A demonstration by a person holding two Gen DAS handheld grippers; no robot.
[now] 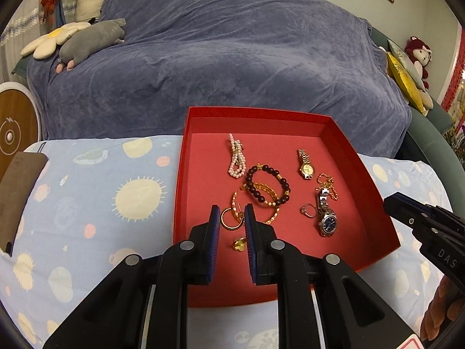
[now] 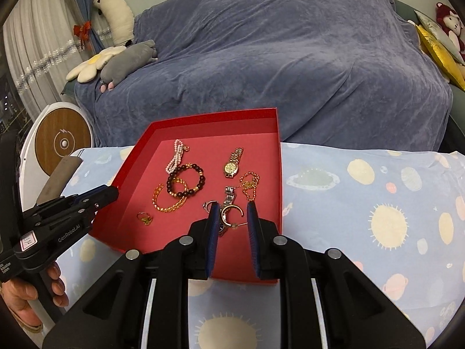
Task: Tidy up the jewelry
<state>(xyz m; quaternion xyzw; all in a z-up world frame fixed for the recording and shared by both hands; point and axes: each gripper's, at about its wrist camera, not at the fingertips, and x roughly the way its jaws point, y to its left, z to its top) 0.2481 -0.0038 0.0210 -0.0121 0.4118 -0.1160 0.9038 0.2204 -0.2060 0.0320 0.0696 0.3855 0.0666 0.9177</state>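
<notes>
**A:** Starting big: sofa throw (image 1: 232,58) across the back, then the surface (image 1: 87,203) in planet-print cloth, then the red box (image 1: 255,122) sitting on it. Much sorted yet?

**B:** Barely, by the look of it. No dividers in the box, just one loose scatter on its floor. Dark bead bracelet (image 1: 250,172) overlapping the gold chain bracelet (image 2: 168,208), pearl bracelet (image 1: 236,163) just behind. Gold watch (image 1: 306,168) and silver watch (image 1: 327,221) off to the other side, with the gold chain (image 1: 327,181) touching the silver one's strap.

**A:** And the grippers?

**B:** Left gripper (image 1: 231,207) over the box's near side, fingers drawn narrow on a gold hoop earring (image 1: 231,227). Right gripper (image 2: 232,205) likewise nearly closed, apparently pinching a second hoop earring (image 2: 232,207) by its post. So probably mid-step on pairing the earrings, with everything else left to do.

**A:** Smaller bits?

**B:** Silver ring (image 1: 303,210) beside the silver watch, gold ring (image 1: 239,242) alone near the front wall.

**A:** Anything hard to read?

**B:** Plenty. Silver watch half hidden behind the fingers in the right view. Left earring not visible from that side, only the closed fingertips and a hand (image 2: 29,299) on the handle. Right gripper cut off at the left view's edge. No sign of where the earrings belong.
</notes>
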